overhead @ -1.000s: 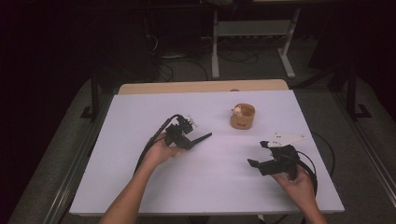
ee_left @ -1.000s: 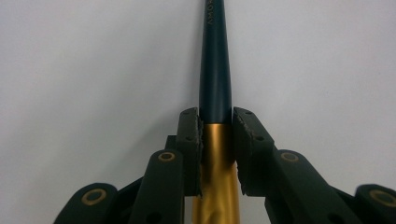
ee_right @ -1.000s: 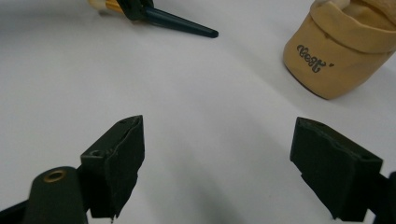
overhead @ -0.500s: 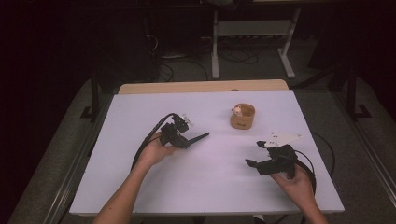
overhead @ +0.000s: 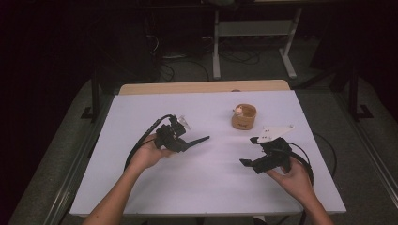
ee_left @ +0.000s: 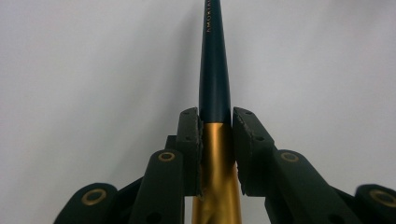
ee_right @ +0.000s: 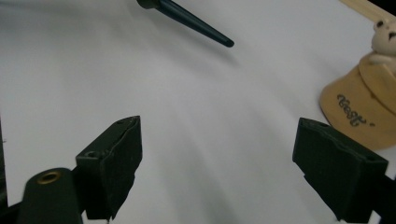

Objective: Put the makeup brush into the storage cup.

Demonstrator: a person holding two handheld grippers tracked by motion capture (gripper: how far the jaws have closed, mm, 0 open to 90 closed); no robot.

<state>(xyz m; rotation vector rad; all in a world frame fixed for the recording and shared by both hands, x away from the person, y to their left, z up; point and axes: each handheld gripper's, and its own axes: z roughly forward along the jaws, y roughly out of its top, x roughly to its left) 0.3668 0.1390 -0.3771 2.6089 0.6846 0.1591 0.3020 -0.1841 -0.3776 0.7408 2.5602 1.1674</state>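
— So, what is the left gripper (overhead: 187, 143) doing?

— Its jaws are clamped on a slim tapered pen (ee_left: 214, 84). In the left gripper view the pads (ee_left: 191, 135) press on both sides, right where the gold section meets the dark teal barrel. The barrel narrows away from the camera, with small gold lettering near the far end.

— And from above?

— In the high view the pen (overhead: 199, 140) sticks out of that gripper toward the right, held above the white table (overhead: 206, 187), roughly level. The person's left hand (overhead: 150, 152) wraps the gripper's body, and a black cable loops back from it.

— What about the right gripper (overhead: 251, 151)?

— Spread wide, with nothing between the jaws. They have just been opening a little further. In the right gripper view the two black pads (ee_right: 116, 154) stand far apart over bare tabletop. The right hand (overhead: 291, 176) holds it at the near right of the table, with the pale three-cornered plate on top.

— Anything else on the table?

— A small round tan pot (overhead: 244, 117) with a little pale figure on its rim stands toward the far side, between the two grippers. The right gripper view shows it (ee_right: 362, 107) just beyond the right-hand jaw, with dark script on its side, and the pen's tip (ee_right: 219, 38) well apart from it at the upper left.
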